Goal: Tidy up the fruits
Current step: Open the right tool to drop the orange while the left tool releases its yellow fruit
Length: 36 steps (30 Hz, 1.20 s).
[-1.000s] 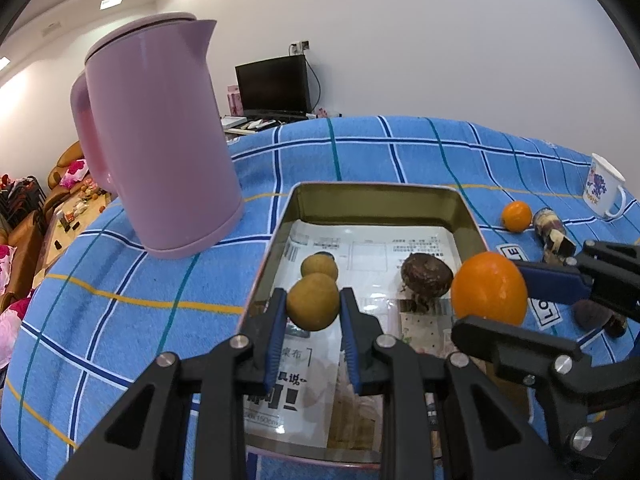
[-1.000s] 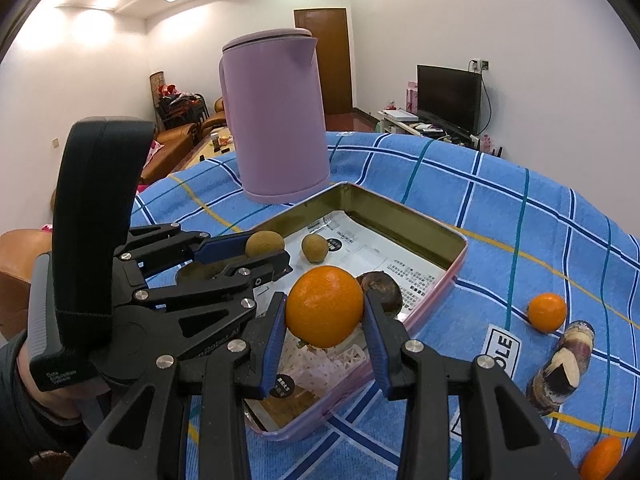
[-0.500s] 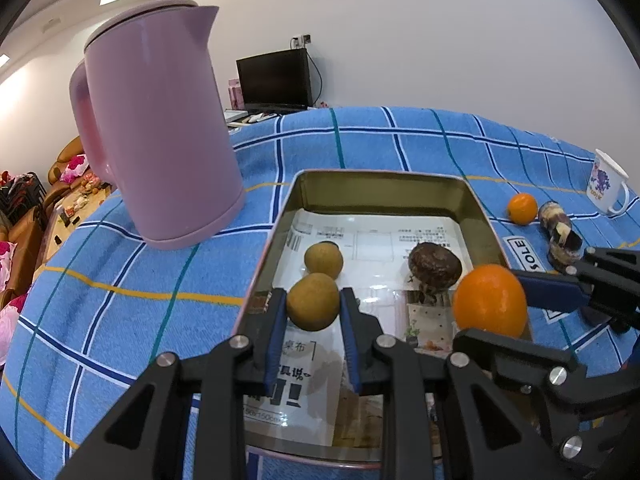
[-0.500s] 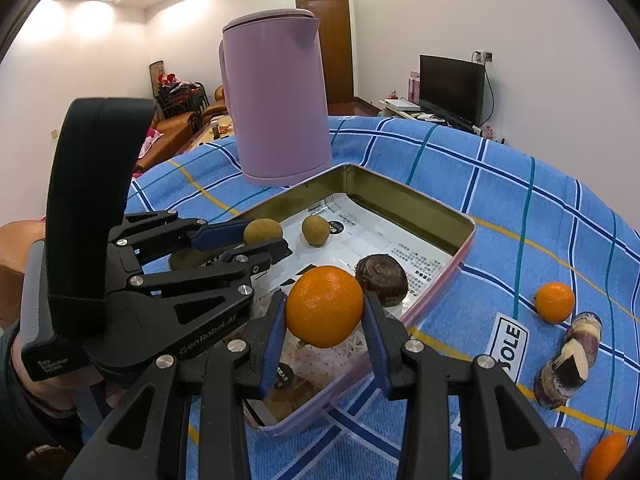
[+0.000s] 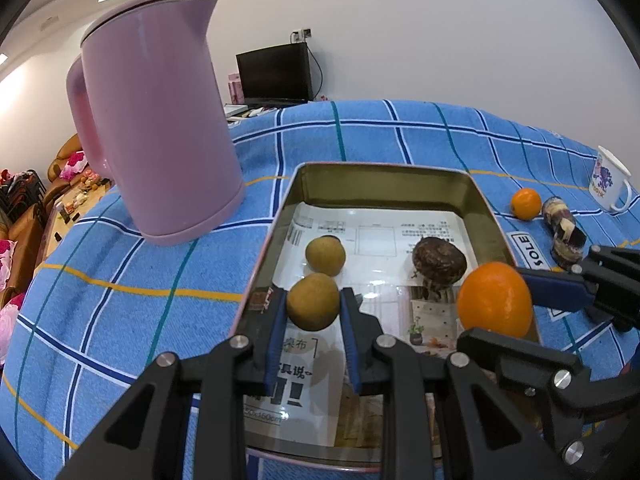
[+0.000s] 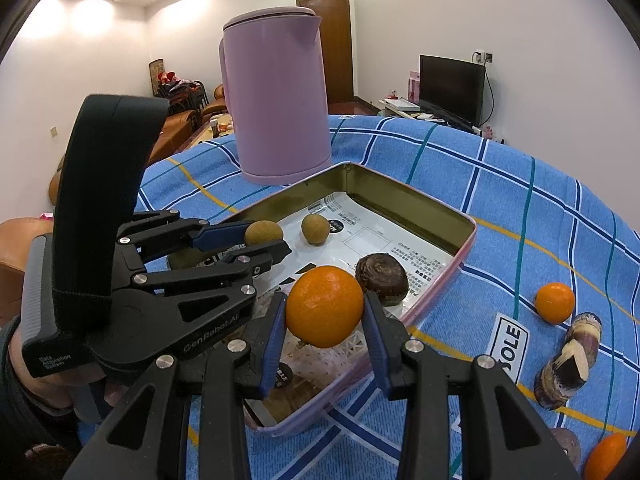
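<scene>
A metal tray (image 5: 384,170) (image 6: 404,192) lined with printed paper lies on the blue checked cloth. My left gripper (image 5: 313,308) is shut on a small brown round fruit (image 5: 313,302) (image 6: 264,233) above the tray's left side. My right gripper (image 6: 325,318) is shut on an orange (image 6: 325,306) (image 5: 494,300) held over the tray's near right edge. In the tray rest another brown fruit (image 5: 325,256) (image 6: 316,230) and a dark wrinkled fruit (image 5: 439,263) (image 6: 382,274).
A tall pink kettle (image 5: 156,136) (image 6: 278,96) stands left of the tray. Right of it on the cloth lie a small orange (image 5: 526,203) (image 6: 555,303), cut sugarcane pieces (image 6: 568,364) and a white mug (image 5: 608,180). Another orange (image 6: 606,454) shows at the bottom right.
Both grippers keep their grip on their fruits. The tray and kettle have slid slightly lower in the left wrist view; otherwise little has moved.
</scene>
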Available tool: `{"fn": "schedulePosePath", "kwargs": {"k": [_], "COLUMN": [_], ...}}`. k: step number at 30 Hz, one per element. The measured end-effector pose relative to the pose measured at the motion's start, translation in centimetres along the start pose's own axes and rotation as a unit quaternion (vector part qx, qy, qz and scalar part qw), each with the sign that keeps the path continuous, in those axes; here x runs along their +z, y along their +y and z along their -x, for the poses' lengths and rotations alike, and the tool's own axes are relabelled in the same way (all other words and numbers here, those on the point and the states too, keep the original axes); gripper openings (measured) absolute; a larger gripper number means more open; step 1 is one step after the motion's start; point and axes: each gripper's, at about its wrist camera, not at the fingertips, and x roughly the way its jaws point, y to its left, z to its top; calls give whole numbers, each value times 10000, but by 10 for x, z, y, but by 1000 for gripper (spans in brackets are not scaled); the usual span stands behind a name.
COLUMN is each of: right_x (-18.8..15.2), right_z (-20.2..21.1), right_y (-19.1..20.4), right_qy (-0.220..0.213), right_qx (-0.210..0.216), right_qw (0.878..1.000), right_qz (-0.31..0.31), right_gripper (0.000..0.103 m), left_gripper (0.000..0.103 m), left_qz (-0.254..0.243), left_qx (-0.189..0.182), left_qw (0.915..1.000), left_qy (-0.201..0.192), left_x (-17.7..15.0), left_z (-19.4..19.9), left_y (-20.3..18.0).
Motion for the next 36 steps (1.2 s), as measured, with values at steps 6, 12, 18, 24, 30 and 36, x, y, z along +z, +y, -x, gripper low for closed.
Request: {"fn": "schedulePosePath", "kwargs": {"k": [6,12,18,24,30,36], "right_x": [0,1,1,0,-12,-48], "right_z": [0,-2,-2,10,49,97], "right_y": [1,3,4,2,-11,-47], "right_qy": [14,35,23,-90,-268,-391], "right_qx": [-16,-44,-53,-164,-324,-751], "right_qw": [10000,10000,9999,9998,9991,9955], "right_qz": [31,77,83,46,-35,-426], "right_gripper": [40,40,42,58,59,59], "left_gripper": [27,27,29,50,66,69], "left_qz": [23,33,60,184,51,-138], "left_qx": [-8,11,78,-32,-121,-429], "left_qw": [10000,10000,10000,9998,9990,9973], "left_qy": [25,35,11,-105,-434,-581], "left_x": [-1,0,-1,-2,2,4], "left_z": [-2,-2,0,15,45,65], "left_y": [1,0,2,4,-14,-52]}}
